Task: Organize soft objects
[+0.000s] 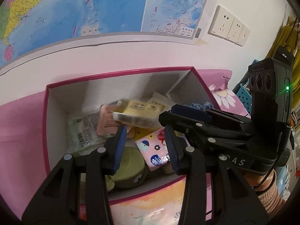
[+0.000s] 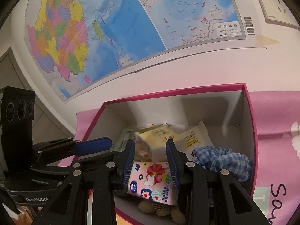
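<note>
Tissue pack flat in box, long axis crosswise

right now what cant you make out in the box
- Yellow pack: left wrist view, motion-blurred, print unreadable.
- Plush toy: right wrist view, mostly under the flowered tissue pack.
- Green cushion: left wrist view, partly behind the left claw.

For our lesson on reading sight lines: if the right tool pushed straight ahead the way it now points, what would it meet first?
Probably the floral pink tissue pack lying in the pink-rimmed box, seen between the right tool and its fingers; depth is unclear, so the yellow packet behind may come first.
</note>
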`<state>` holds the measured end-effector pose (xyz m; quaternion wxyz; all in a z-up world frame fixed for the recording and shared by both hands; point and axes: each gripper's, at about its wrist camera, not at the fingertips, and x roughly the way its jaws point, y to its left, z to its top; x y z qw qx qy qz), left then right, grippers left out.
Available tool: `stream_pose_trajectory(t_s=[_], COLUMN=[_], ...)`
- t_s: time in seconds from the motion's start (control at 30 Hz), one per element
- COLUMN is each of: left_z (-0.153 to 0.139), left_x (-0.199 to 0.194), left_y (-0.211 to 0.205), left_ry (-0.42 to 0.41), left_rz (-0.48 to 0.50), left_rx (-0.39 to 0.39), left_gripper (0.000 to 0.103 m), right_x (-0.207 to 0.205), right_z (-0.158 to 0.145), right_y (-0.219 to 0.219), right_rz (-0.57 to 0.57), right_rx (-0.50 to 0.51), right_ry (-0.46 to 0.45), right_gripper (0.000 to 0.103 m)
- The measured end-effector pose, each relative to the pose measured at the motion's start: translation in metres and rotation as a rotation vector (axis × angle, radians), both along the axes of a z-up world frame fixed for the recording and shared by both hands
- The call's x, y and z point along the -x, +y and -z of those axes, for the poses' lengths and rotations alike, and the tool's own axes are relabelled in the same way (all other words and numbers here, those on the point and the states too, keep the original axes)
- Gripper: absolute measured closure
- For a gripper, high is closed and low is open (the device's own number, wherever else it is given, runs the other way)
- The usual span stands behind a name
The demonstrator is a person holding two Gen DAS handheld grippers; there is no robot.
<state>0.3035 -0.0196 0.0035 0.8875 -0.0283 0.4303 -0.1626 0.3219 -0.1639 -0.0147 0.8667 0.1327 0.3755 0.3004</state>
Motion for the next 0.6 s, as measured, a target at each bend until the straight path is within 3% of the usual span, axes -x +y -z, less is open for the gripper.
stream_pose_trajectory(t_s=[0.17,0.23,0.3,0.43,0.5,0.6], left_z=[-0.006,-0.013,-0.021,-0.037,-0.042,-0.043], left_x=[0.014,0.026,0.041,0.082,0.110,0.138], left_y=[0.001,0.005,0.010,0.024,0.032,0.039], left_ry=[-0.050,-0.097,-0.148,-0.271,-0.338,-0.376], left_rz=[-0.002,-0.011,-0.028,-0.060,-0.077,-0.118], left_rx=[-0.015,-0.023,-0.029,-0.036,-0.045,-0.066], left_gripper=[0.056,0.045,0.035,0.002,0.000,0.000], right_x=[0.011,0.021,0.036,0.073,0.097,0.127], right_z=[-0.003,-0.008,-0.014,-0.027,-0.031,-0.033], right_y=[-0.006,-0.009,-0.013,-0.020,-0.023,-0.022], right_rz=[0.013,0.011,0.008,0.018,0.027,0.050], right_rx=[0.010,0.011,0.016,0.035,0.065,0.131], right_ry=[-0.027,-0.046,-0.082,-0.166,-0.210,-0.267], right_gripper=[0.068,0.066,0.055,0.036,0.019,0.008])
